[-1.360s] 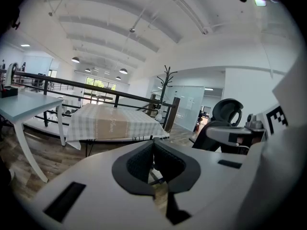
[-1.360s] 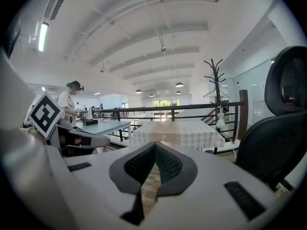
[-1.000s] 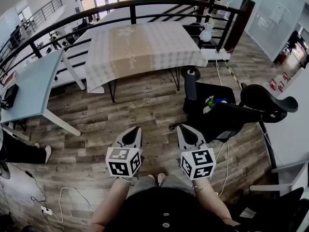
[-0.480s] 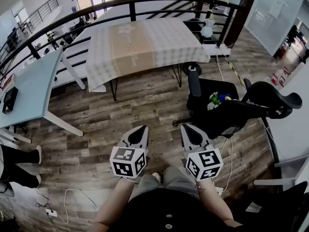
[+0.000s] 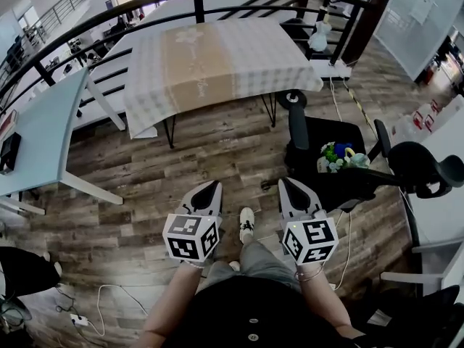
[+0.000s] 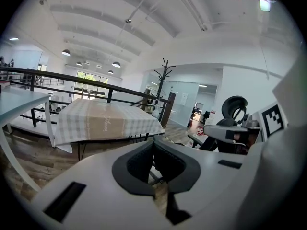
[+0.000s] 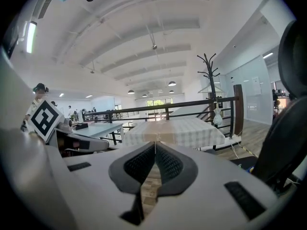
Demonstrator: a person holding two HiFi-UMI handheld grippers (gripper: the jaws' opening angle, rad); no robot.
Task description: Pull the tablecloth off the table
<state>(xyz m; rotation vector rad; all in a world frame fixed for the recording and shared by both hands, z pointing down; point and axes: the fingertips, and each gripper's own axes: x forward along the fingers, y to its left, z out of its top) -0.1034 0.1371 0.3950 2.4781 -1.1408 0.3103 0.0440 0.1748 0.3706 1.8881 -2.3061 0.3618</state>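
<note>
Your left gripper [image 5: 210,188] and right gripper [image 5: 288,185] are both fully closed, pad against pad, with nothing caught between them. You carry them side by side, aimed slightly downward toward the table [image 5: 170,130]. Both sit well short of its near edge, with a stretch of bare wood floor [image 5: 217,162] between.

The checked tablecloth [image 5: 268,60] lies spread flat over that table, untouched, its hems hanging over every visible side. Its near hem runs crosswise to your line of approach, and the beige band [image 5: 196,67] along it runs away from you toward the table's far edge. Both grippers fall within the span of that hem: the left lines up with the band, the right with the table's right half. Neither looks nearer.

An office chair [image 5: 341,172] stands off the table's near right corner, beside your right gripper's path. I judge you must close on the table and open both jaws before any pull.
</note>
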